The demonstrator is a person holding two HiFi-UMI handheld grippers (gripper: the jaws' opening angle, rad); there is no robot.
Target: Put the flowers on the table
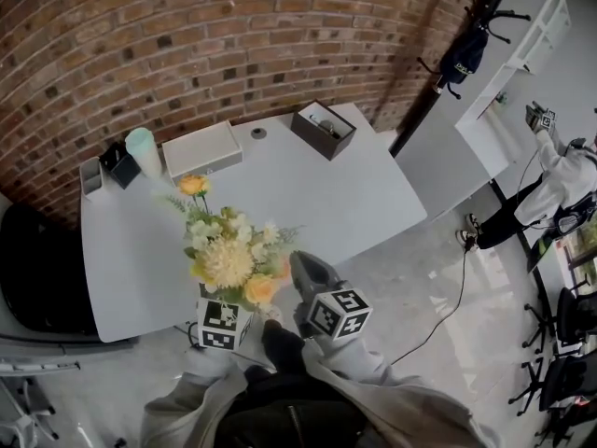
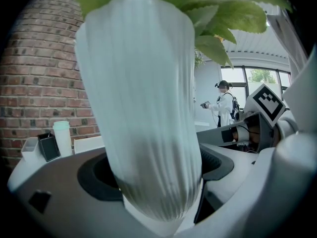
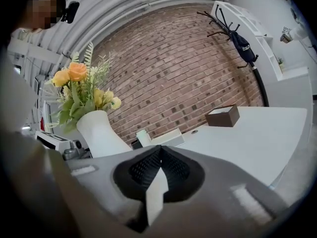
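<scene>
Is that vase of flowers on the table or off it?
Off it: the white vase is upright, clamped in the left claw, carried at the near edge of the table, not set down on its top.

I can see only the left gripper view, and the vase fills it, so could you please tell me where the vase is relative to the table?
Observer: In the head view the flowers show over the white table's near edge; the vase is hidden beneath them.
Operator: Thank you; is the right gripper free?
Observer: Yes, it is shut with nothing between its jaws.
Operator: What stands further along the table?
Observer: A brown box, at the far edge near the brick wall.
</scene>
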